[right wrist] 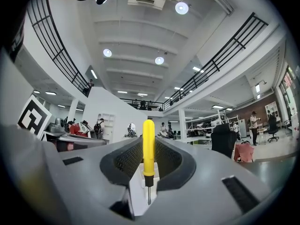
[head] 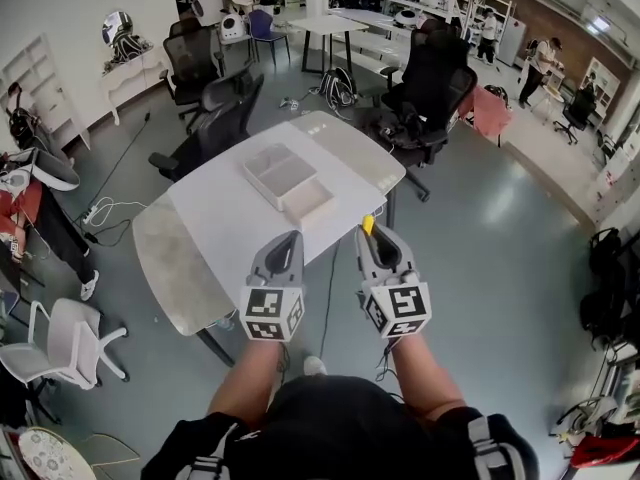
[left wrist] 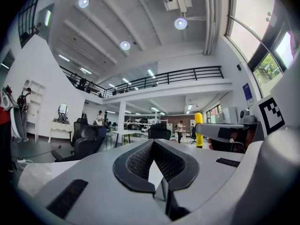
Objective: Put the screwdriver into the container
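Observation:
The yellow-handled screwdriver (right wrist: pixel 148 142) stands upright between the jaws of my right gripper (right wrist: pixel 148 150), which is shut on it, with the metal tip pointing back toward the camera. In the head view the yellow handle (head: pixel 368 225) pokes out of the right gripper (head: pixel 370 234) just off the near right edge of the white table (head: pixel 215 223). A clear two-compartment container (head: pixel 287 180) lies mid-table, ahead and to the left. My left gripper (head: pixel 287 238) hovers over the table's near edge, shut and empty (left wrist: pixel 153 142). The left gripper view also catches the yellow handle (left wrist: pixel 198 129) at the right.
Black office chairs (head: pixel 212 103) stand beyond the table's far left and far right (head: pixel 432 86). A white chair (head: pixel 65 343) is on the floor at the near left. Cables (head: pixel 105 211) trail on the floor left of the table.

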### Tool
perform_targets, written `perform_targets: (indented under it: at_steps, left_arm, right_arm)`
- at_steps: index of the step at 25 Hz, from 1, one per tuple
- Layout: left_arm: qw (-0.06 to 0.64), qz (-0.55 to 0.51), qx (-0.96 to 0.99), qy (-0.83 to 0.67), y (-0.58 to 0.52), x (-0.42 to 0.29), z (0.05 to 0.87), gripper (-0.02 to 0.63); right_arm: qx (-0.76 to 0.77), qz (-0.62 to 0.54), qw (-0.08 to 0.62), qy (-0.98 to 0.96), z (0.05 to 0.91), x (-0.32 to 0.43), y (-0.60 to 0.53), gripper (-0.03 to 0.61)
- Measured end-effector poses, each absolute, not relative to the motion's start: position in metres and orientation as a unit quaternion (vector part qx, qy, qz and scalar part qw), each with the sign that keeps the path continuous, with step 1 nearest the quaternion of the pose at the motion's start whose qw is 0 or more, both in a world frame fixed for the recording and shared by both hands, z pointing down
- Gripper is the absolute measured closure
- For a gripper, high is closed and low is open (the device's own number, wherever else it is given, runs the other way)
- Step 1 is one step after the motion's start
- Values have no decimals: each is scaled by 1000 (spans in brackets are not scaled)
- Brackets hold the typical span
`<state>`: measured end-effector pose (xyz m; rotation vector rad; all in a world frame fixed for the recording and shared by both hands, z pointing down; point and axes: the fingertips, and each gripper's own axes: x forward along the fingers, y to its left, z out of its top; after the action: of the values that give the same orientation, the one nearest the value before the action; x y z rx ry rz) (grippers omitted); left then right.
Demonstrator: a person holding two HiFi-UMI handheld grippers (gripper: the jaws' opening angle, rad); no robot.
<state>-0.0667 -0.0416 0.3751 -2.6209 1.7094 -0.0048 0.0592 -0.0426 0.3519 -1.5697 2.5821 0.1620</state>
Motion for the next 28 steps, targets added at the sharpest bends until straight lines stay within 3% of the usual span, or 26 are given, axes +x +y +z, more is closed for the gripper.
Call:
perform_targets:
  at_steps: [10,28]
  left_arm:
    - [-15,-4,-831,556,-133,-120,389,607]
    - [-25,-6,-782,622,-186,-183,411,607]
  right_arm:
    - [-504,48,29,862,363,4,-140,506]
    - [-430,36,-3,902,396,-54,-224,506]
